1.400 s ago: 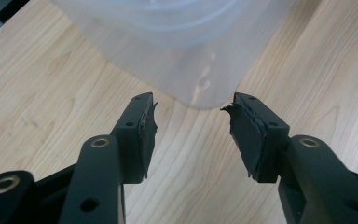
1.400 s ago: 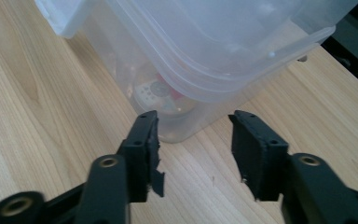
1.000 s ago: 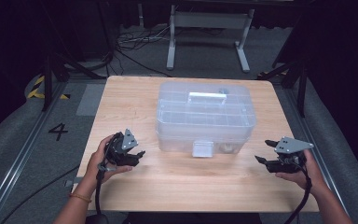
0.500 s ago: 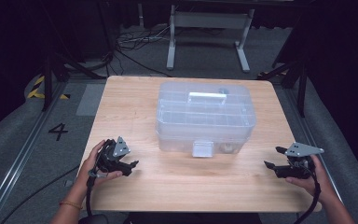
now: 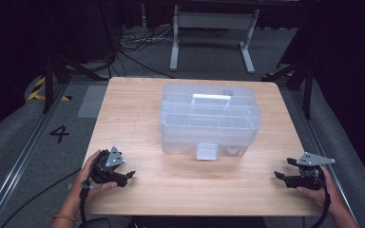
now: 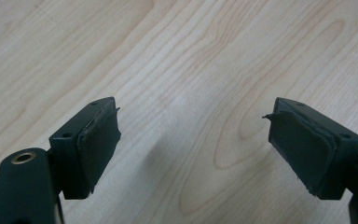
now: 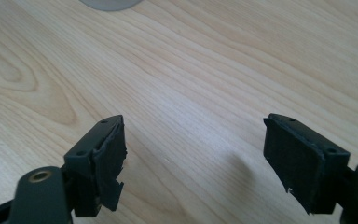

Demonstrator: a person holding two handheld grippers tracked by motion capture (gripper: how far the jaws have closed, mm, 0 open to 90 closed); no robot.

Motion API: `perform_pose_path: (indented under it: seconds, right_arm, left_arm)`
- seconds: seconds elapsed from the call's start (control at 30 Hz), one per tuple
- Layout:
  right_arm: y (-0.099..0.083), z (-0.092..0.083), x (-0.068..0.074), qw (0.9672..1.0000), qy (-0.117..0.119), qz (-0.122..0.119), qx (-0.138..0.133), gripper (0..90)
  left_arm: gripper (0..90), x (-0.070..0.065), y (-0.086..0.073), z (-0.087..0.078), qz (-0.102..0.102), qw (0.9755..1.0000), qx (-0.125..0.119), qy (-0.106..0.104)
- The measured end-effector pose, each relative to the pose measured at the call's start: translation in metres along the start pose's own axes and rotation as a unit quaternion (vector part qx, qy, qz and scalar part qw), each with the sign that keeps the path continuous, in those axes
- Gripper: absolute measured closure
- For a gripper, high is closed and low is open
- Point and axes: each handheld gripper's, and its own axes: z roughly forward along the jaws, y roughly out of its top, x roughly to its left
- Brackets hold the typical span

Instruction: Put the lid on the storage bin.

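Pale wood grain runs across the square table [image 5: 138,114], a smooth laminate top with rounded corners, set on grey carpet with dark curtains behind and a metal stand's white legs beyond the far edge. At the middle of the table I see the clear plastic storage box [image 5: 208,118], a rounded rectangular tub with a frosted, ribbed lid, a white bar handle along its top and a small translucent latch on the near face.

I have the left gripper [image 5: 127,176] near the front left corner of the table, well apart from the box; its grey three-cornered plate tilts up. In the left gripper view its jaws stand wide, matte black blocks with worn, slightly frayed rubber pads [image 6: 100,147], with bare wood between them.

I have the right gripper [image 5: 279,176] near the front right edge, also well apart from the box. Its jaws have just been opening and stand wide, chipped rubber pads [image 7: 109,163] over bare grain, nothing between them
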Motion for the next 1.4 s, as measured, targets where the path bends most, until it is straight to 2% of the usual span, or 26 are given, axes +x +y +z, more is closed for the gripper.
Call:
perform_pose_path:
  seconds: [0.1, 0.23, 0.3, 0.33, 0.37, 0.93, 1.0, 1.4]
  right_arm:
    - [-0.007, 0.0, -0.002, 0.9999, 0.001, 0.013, -0.004, 21.0]
    - [-0.015, 0.0, -0.004, 0.9995, 0.005, 0.03, -0.012, 20.9]
    - [-0.016, 0.0, -0.004, 0.9994, 0.004, 0.031, -0.014, 20.8]
    - [-0.016, 0.0, -0.004, 0.9993, 0.006, 0.033, -0.014, 20.8]
    - [-0.016, 0.0, -0.005, 0.9992, 0.007, 0.036, -0.014, 20.6]
    - [-0.016, 0.001, -0.006, 0.9992, 0.011, 0.037, -0.013, 19.7]
    - [-0.016, 0.001, -0.006, 0.9992, 0.011, 0.038, -0.013, 19.6]
    - [-0.016, 0.001, -0.006, 0.9991, 0.012, 0.038, -0.012, 19.4]
  left_arm:
    - [16.7, 0.0, -0.008, 0.0, -0.008, 0.9999, 0.003, -0.01]
    - [16.4, 0.001, -0.017, -0.001, -0.03, 0.9993, -0.012, -0.019]
    - [16.0, 0.003, -0.022, 0.0, -0.051, 0.9981, -0.021, -0.027]
    - [15.0, 0.004, -0.024, 0.0, -0.068, 0.9968, -0.025, -0.034]
    - [14.9, 0.005, -0.024, 0.0, -0.073, 0.9966, -0.024, -0.032]
    - [14.0, 0.002, -0.024, 0.0, -0.085, 0.996, -0.022, -0.013]
    - [13.4, 0.001, -0.023, 0.001, -0.091, 0.9956, -0.021, -0.014]
    - [12.0, 0.001, -0.023, 0.002, -0.093, 0.9954, -0.019, -0.014]
